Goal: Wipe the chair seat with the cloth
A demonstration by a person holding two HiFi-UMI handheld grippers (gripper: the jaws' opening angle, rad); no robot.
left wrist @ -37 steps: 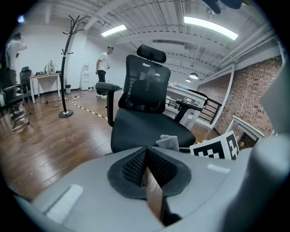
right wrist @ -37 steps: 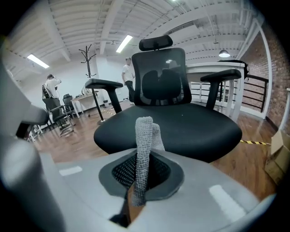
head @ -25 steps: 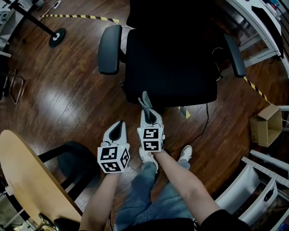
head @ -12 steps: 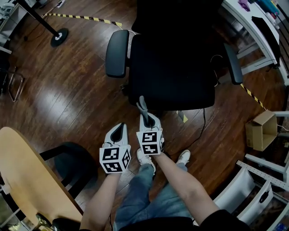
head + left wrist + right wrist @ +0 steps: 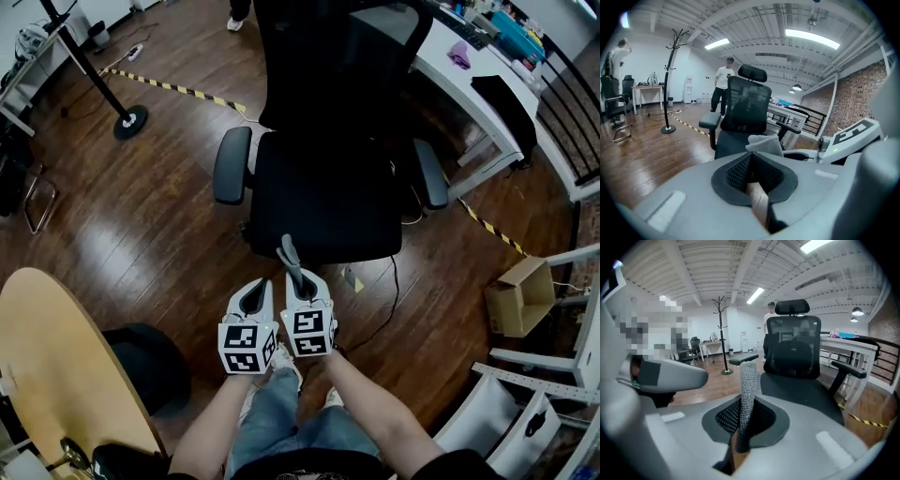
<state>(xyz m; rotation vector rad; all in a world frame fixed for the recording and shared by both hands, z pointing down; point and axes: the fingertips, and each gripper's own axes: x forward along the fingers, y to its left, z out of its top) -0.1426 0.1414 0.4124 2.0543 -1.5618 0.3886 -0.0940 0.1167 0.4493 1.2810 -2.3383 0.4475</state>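
Cloth (image 5: 749,380) pinched in right hand-held gripper (image 5: 302,279), short of chair seat (image 5: 328,197); left hand-held gripper (image 5: 253,296) closed, empty. Next: lower cloth onto seat.

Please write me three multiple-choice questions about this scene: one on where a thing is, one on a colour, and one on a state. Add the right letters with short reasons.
1. Where is the cardboard box?
A) on the floor, right of the chair
B) on the white desk
C) on the round wooden table

2. What colour is the chair seat?
A) red
B) black
C) white

3. What holds the cloth?
A) the person's bare hand
B) nothing, it lies flat
C) the right gripper

Answers: 1 A, the head view shows it on the wood floor beside the chair. 2 B, the seat looks black in every view. 3 C, its jaws are shut on the cloth, which sticks up.
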